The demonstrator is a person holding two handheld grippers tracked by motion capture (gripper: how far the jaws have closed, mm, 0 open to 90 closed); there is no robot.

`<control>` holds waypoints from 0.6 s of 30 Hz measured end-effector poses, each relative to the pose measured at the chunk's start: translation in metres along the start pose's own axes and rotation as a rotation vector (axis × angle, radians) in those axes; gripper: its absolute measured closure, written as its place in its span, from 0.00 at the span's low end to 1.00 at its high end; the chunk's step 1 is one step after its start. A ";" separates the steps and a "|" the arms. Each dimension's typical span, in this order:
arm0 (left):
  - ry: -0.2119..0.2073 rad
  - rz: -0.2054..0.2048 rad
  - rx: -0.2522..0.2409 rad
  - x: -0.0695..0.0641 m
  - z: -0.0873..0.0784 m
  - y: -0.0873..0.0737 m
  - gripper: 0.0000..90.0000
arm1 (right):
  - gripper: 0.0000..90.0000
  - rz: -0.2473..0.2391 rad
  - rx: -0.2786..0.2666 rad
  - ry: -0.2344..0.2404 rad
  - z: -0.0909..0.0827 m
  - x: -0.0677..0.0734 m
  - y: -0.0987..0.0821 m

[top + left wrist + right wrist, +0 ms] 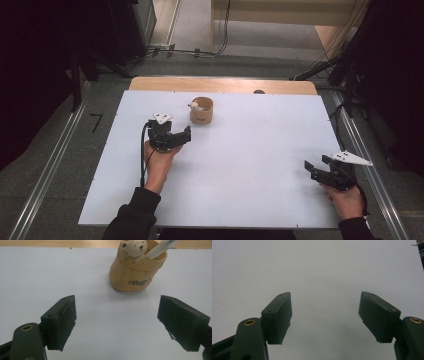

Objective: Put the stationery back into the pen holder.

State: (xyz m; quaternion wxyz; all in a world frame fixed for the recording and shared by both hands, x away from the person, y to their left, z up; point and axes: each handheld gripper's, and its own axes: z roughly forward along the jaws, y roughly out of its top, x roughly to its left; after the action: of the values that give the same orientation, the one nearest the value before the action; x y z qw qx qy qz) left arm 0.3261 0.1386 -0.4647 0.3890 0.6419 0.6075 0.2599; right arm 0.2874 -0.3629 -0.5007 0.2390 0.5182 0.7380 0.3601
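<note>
A tan, sack-shaped pen holder (201, 111) stands upright on the white table (250, 165), toward the far edge and a little left of centre. A small white bear figure (133, 248) peers over its rim, and a white pen (160, 248) leans out of the opening beside the bear, tilted to the right in the left gripper view. Dark script lettering runs across the lower front of the holder.

The left gripper (176, 136) sits just this side of the holder, near it but not touching, held in the person's left hand (159, 162) with a dark sleeve behind. In the left gripper view (117, 323) its two black jaws stand wide apart, with bare table between them and nothing gripped; the holder rises beyond the gap, slightly right of its middle.

The right gripper (315, 167) rests at the near right corner of the table, well apart from the holder, in the person's right hand (346, 201). In the right gripper view (325, 315) its jaws are also spread wide over plain white surface, holding nothing.

A strip of bare wood (222, 85) shows along the table's far edge.
</note>
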 end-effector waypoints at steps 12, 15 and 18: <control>0.008 -0.009 0.006 0.013 -0.010 -0.017 0.17 | 0.28 -0.008 0.001 -0.001 0.001 0.002 0.000; 0.013 -0.005 0.010 0.016 -0.012 -0.020 0.17 | 0.28 -0.007 0.001 0.000 0.001 0.001 0.000; 0.013 -0.005 0.010 0.017 -0.014 -0.023 0.17 | 0.28 -0.008 0.000 -0.002 0.000 0.002 0.000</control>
State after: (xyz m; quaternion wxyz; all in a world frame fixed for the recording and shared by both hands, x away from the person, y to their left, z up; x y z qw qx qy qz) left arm 0.3034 0.1571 -0.4783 0.3824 0.6409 0.6128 0.2599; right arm 0.2874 -0.3611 -0.5006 0.2410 0.5156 0.7399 0.3587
